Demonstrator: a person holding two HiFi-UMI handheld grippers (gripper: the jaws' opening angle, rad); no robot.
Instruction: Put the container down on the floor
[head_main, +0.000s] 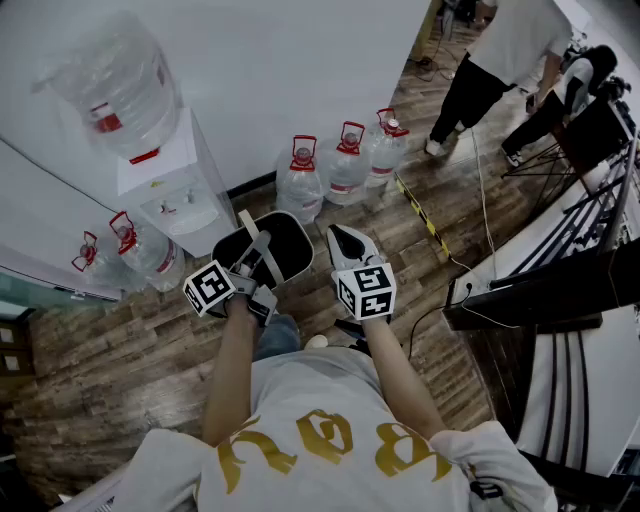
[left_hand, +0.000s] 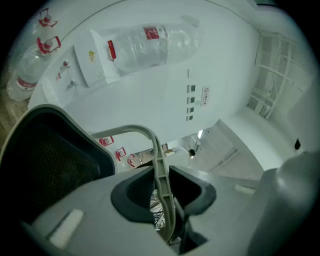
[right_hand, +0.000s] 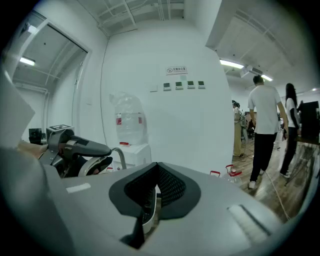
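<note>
My left hand-held gripper (left_hand: 162, 192) is clamped on the container's (head_main: 290, 245) grey handle (left_hand: 159, 160); container hangs above the floor (head_main: 120, 340) near the water dispenser (head_main: 175, 190); my right hand-held gripper (right_hand: 152, 197) closed, empty, just beside

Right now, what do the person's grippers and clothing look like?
Both the left gripper and right gripper have pale grey bodies with black textured pads. Each carries a white cube printed with black square markers. The person wears a light short-sleeved shirt with gold lettering.
</note>
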